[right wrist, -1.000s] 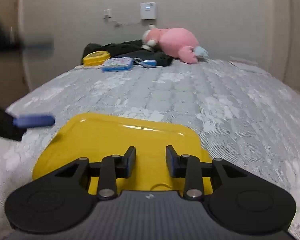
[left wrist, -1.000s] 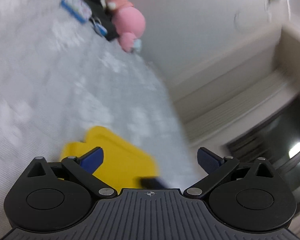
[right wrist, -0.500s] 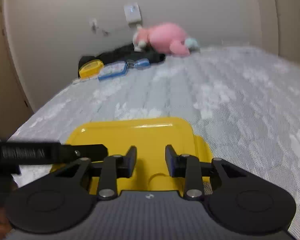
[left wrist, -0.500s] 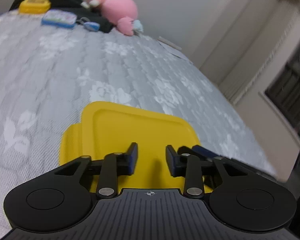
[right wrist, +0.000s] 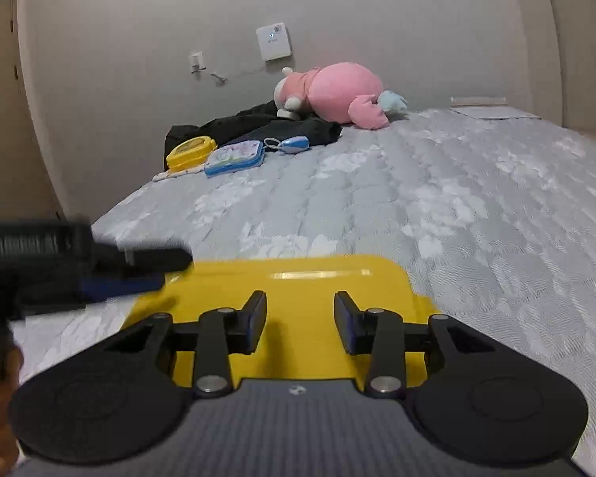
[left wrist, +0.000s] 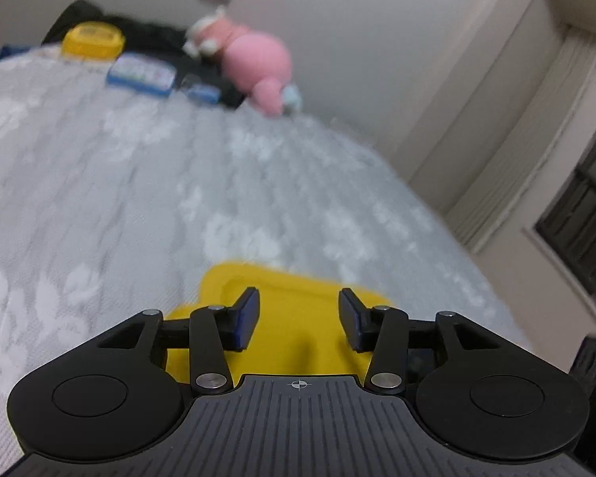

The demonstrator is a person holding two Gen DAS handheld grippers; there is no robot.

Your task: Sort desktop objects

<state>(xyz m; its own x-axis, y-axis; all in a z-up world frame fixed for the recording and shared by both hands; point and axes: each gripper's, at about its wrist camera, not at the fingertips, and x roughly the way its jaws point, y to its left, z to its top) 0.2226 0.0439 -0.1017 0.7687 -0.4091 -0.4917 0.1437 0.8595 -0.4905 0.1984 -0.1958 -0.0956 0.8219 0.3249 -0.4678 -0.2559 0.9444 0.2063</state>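
Right now both our left gripper [left wrist: 298,318] and right gripper [right wrist: 300,321], just opening, hold nothing above the yellow tray [right wrist: 298,278] at 6 o'clock, so they might bump together.

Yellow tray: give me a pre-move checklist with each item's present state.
1. Yellow tray lies flat on the bed: ok.
2. Tray holds nothing in the part that shows: ok.
3. Right gripper holds nothing, jaws apart, just opening: ok.
4. Left gripper holds nothing, jaws apart over the tray, just opening: ok.
5. Yellow box, blue case and small blue object wait at the far end: ok.
6. Left gripper touching the tray: cannot tell.
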